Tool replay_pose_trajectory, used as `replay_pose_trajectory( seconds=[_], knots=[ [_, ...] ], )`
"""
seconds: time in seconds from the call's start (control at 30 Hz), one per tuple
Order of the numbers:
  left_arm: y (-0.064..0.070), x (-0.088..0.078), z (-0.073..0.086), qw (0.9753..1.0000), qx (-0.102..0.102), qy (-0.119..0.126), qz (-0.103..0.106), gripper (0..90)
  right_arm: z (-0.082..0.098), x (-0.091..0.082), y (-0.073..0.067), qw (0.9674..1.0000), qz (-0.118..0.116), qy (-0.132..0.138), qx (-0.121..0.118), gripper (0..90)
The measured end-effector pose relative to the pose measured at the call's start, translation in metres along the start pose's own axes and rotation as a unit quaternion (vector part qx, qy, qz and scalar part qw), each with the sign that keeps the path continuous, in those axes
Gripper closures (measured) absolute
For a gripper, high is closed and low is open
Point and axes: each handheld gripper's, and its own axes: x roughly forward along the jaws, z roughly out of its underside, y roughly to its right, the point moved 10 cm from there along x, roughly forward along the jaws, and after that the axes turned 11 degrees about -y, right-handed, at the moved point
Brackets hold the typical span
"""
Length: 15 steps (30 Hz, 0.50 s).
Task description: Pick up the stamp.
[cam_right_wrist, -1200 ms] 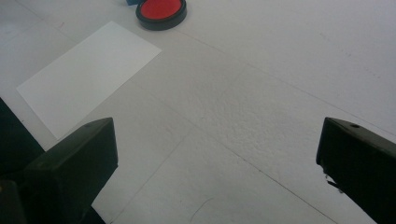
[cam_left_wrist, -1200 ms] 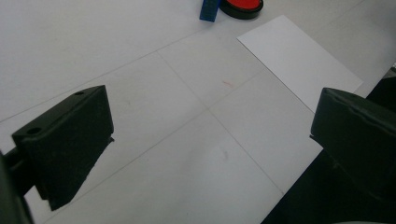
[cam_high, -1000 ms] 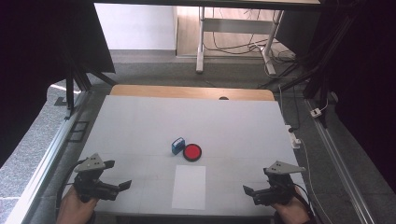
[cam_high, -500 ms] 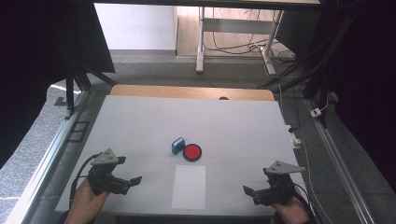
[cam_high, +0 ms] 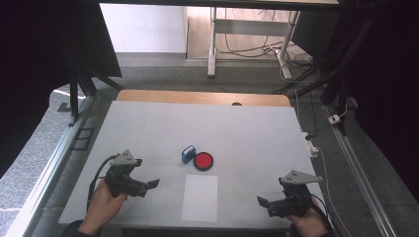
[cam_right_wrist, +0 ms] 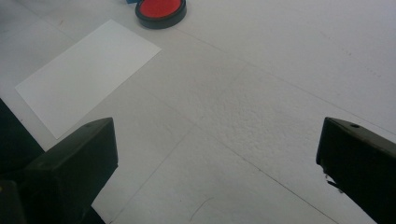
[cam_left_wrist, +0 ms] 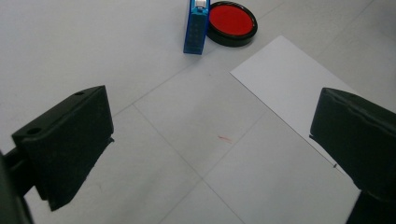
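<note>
The left hand-held gripper (cam_high: 154, 183) hovers over the bench (cam_high: 148, 128), jaws spread wide, holding nothing. Mid-bench lie one blue stamp (cam_high: 188, 154), touching one red ink pad (cam_high: 203, 161), and one white sheet (cam_high: 200, 197) nearer the person. The right hand-held gripper (cam_high: 261, 202) is likewise wide open and empty.

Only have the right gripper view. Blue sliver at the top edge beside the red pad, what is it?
Observer: A small blue stamp, right beside the red ink pad.
Operator: Where's the left gripper?
Observer: The left gripper is just left of the white paper, pointing toward it.
Operator: Holding anything?
Observer: No. Its jaws stand wide apart with only bare table between them.
</note>
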Motion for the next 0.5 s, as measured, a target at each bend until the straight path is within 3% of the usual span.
replay_pose_trajectory(
  seconds=[0.5],
  knots=[
    [0.000,0.020,-0.023,0.9998,0.018,-0.013,-0.002,0.0,0.000,0.000,-0.001,1.0000,-0.001,0.000,0.000,0.0]
  ],
)
